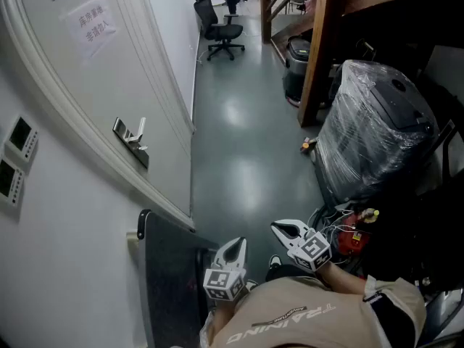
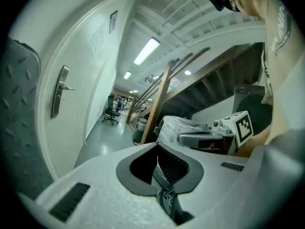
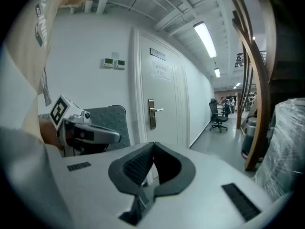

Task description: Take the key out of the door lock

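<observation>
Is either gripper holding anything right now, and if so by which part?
Nothing is held. The left gripper and the right gripper each have their jaws together with nothing between them, and both are away from the door handle.

A white panelled door [image 1: 94, 85] carries a silver lock plate and handle [image 1: 131, 143] and a white paper sign [image 1: 93, 27] with red characters. Beside the door, the floor [image 1: 239, 143] is glossy grey-green. Far along from the door stands a black office chair [image 1: 220, 27]. Opposite the door are a brown wooden post [image 1: 319, 49] and a black bulk under clear, shiny plastic wrap [image 1: 377, 122]. Just beside the door frame, a dark grey panel [image 1: 170, 281] shows a raised diamond pattern. The left gripper [image 1: 238, 243] and right gripper [image 1: 279, 228] are white with black-and-white square markers. The person's shirt [image 1: 312, 317] is beige.
</observation>
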A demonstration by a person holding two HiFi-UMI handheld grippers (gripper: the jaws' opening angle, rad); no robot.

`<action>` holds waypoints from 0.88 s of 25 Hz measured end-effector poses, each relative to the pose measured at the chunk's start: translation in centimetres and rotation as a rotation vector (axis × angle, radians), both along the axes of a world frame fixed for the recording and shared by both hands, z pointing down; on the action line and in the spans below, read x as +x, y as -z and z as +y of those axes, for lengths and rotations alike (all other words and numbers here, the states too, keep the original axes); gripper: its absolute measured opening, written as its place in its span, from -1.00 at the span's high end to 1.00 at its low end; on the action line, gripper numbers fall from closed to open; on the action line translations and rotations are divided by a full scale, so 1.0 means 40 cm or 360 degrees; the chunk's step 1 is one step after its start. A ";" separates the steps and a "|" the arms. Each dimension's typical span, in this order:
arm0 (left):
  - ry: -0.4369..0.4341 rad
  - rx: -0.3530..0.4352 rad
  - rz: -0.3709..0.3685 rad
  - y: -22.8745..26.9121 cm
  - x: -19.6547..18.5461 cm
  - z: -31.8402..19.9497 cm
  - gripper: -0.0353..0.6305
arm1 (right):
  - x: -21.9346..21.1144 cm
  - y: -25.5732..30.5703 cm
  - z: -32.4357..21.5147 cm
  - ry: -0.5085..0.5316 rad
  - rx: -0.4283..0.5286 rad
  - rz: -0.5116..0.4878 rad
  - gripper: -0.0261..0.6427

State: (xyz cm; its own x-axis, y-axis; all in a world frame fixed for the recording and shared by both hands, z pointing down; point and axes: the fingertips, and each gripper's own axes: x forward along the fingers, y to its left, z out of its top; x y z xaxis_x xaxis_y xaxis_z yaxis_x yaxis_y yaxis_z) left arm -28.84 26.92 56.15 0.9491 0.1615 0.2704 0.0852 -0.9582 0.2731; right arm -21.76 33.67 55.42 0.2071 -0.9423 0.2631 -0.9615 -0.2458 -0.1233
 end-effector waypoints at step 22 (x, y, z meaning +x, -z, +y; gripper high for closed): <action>-0.0038 0.0151 -0.0060 0.027 0.360 0.087 0.87 | 0.330 -0.024 0.044 0.0134 0.0095 -0.0051 0.88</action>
State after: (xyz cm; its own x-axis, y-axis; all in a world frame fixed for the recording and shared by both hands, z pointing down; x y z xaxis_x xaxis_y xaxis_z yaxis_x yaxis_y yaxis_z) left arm -14.44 30.38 55.07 0.9342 0.1560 0.3209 0.0999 -0.9778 0.1844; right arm -8.57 35.43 56.37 0.1190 -0.9702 0.2112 -0.9738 -0.1556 -0.1660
